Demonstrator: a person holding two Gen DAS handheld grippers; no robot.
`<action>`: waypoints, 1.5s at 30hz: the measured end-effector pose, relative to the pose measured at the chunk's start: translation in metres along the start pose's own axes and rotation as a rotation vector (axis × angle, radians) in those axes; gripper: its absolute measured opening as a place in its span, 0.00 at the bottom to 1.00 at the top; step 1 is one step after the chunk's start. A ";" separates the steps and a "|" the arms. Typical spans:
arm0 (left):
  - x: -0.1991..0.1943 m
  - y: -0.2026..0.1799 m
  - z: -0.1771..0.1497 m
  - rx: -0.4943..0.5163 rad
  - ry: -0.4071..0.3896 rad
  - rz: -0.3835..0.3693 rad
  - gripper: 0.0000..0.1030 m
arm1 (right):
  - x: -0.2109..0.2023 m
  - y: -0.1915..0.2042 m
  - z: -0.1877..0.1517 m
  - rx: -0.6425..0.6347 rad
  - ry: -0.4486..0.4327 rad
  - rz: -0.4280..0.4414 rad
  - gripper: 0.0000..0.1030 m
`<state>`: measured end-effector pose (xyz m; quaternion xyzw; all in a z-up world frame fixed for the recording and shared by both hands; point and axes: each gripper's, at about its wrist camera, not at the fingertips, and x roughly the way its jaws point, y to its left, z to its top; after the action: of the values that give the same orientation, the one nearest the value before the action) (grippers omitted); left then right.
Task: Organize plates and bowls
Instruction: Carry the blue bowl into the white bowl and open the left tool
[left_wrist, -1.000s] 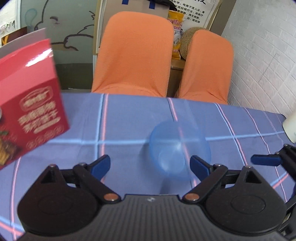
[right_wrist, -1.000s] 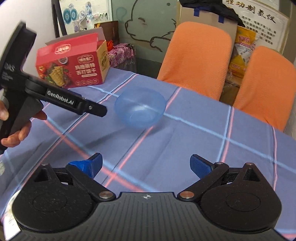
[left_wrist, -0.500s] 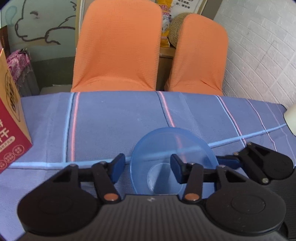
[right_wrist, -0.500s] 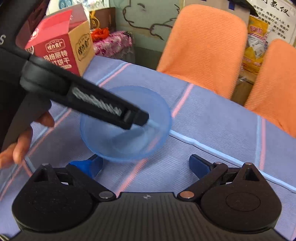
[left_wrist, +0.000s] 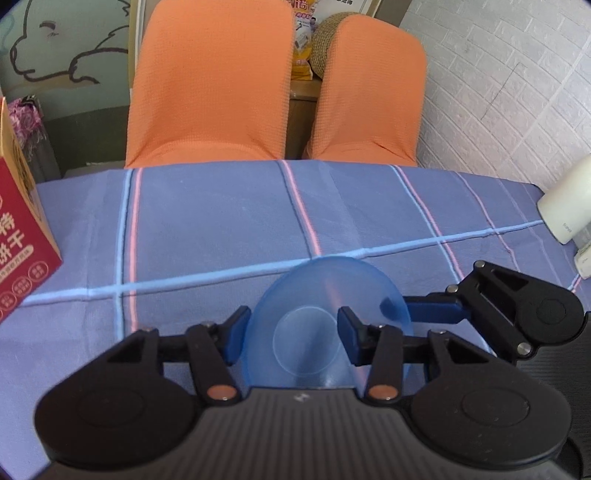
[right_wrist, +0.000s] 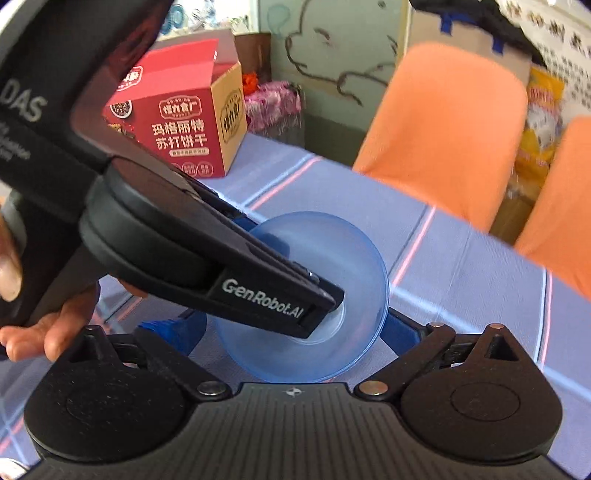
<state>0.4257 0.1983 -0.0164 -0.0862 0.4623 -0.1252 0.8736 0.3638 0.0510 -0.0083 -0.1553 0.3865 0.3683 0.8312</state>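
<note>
Now the blue bowl (left_wrist: 325, 325) tilts, mouth facing lower frame; left gripper (left_wrist: 291, 336) pinches its wall, right gripper (right_wrist: 291, 328) opening, fingers straddling it.

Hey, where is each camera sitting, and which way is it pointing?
Left wrist: on the left gripper, looking down across the tablecloth toward the orange chairs; its fingers pinch the blue bowl; the right gripper shows at right.
Right wrist: on the right gripper, jaws opening around the bowl, facing the red box; the left gripper and a hand show.
Shared: bowl, tablecloth, chairs, box.
</note>
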 end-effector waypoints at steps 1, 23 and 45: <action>-0.003 -0.004 -0.001 -0.001 -0.002 -0.005 0.45 | -0.005 0.000 -0.001 0.010 0.010 -0.001 0.85; 0.019 -0.062 -0.015 0.033 -0.007 0.014 0.46 | -0.039 -0.042 -0.055 0.131 0.069 -0.055 0.85; 0.031 -0.056 -0.024 0.040 -0.028 -0.026 0.46 | -0.026 -0.046 -0.061 0.079 0.110 -0.090 0.87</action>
<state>0.4145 0.1348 -0.0393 -0.0765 0.4463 -0.1446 0.8798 0.3538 -0.0259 -0.0300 -0.1595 0.4383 0.3058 0.8300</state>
